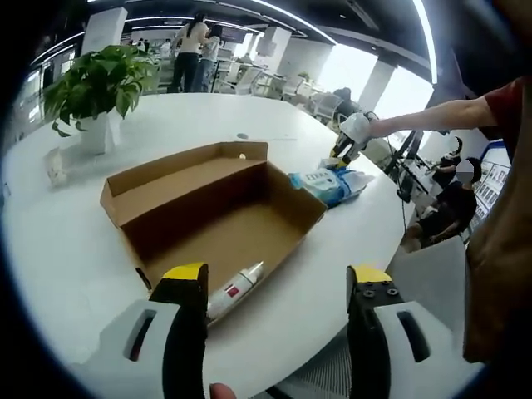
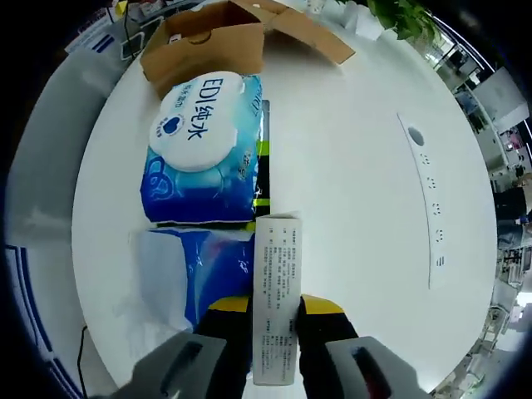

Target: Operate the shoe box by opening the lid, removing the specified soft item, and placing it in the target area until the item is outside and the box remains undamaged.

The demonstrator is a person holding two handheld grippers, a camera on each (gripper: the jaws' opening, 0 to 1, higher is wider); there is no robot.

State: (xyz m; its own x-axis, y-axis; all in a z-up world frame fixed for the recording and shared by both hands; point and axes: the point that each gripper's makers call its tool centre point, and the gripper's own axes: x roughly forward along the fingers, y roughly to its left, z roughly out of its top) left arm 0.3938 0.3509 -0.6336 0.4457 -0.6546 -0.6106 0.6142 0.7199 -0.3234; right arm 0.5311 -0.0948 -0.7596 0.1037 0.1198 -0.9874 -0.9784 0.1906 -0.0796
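Observation:
The brown shoe box point(image 1: 212, 212) lies open on the white table point(image 1: 75, 258), its lid folded flat toward the far left. A white tube with a red label point(image 1: 235, 289) rests in the box's near corner. My left gripper point(image 1: 278, 283) hovers open above the box's near edge with nothing between its jaws. A blue wet-wipe pack point(image 2: 204, 150) lies on the table beside the box point(image 2: 208, 37), with a second blue packet point(image 2: 191, 274) next to it. My right gripper point(image 2: 274, 306) is shut on a slim white carton point(image 2: 274, 283) next to these packs. The right gripper point(image 1: 353, 133) sits just past the wipes point(image 1: 328, 184).
A potted plant point(image 1: 100, 87) stands at the table's far left, with a small white object point(image 1: 56, 166) near it. A flush strip of sockets point(image 2: 426, 199) runs across the table. People stand and sit beyond the table, and a person's arm point(image 1: 432, 112) reaches in.

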